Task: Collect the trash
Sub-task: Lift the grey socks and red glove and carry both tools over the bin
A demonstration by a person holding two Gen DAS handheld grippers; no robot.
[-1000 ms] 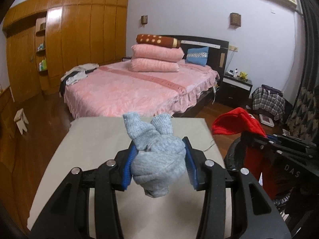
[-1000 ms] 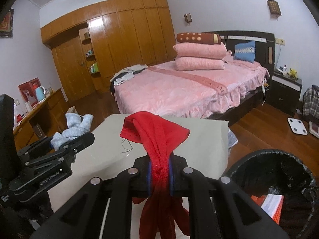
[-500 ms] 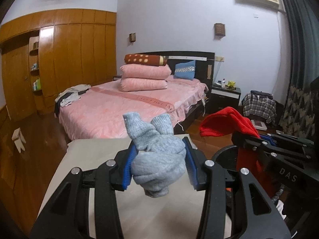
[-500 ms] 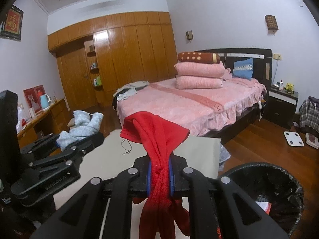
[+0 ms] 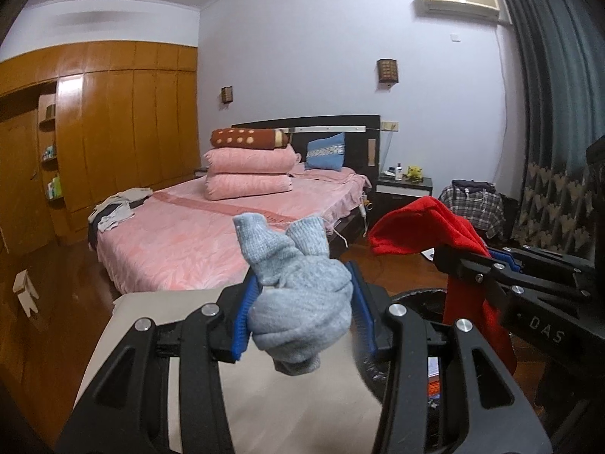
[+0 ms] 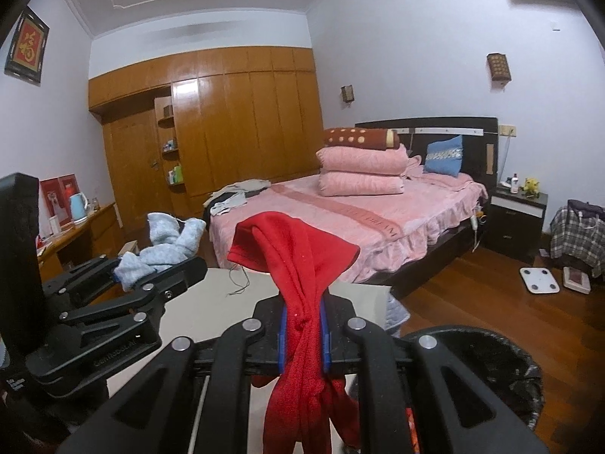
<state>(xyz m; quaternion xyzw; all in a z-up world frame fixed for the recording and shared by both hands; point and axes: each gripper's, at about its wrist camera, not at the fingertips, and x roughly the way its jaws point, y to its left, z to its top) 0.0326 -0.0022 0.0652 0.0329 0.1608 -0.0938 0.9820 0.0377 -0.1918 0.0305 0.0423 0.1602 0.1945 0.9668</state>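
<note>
Hanging over the rim of the black bin [image 6: 487, 344] right now is the red cloth [image 6: 298, 265], pinched tight between the blue pads of the right gripper [image 6: 302, 335], its long tail drooping straight down below the jaws. From the right wrist view, the bin's open mouth sits just below and to the right of that gripper, so a short carry rightward should put the tail over the opening. That makes the right hand the nearer one to the bin, by my reckoning.

Over on the far side from the bin, the left gripper [image 5: 302, 316] is clamped on the grey sock bundle [image 5: 298, 299], a knotted lump bulging out between the pads with two toe ends poking up. In the left wrist view the bin's rim [image 5: 416, 297] peeks out just beyond the bundle, to the right, partly hidden behind the gripper frame. Beneath the left gripper lies the beige table [image 5: 159, 299], so the sock has further to travel toward the bin than the red cloth. Neither piece is over the opening for certain yet; the drop looks still to come.
</note>
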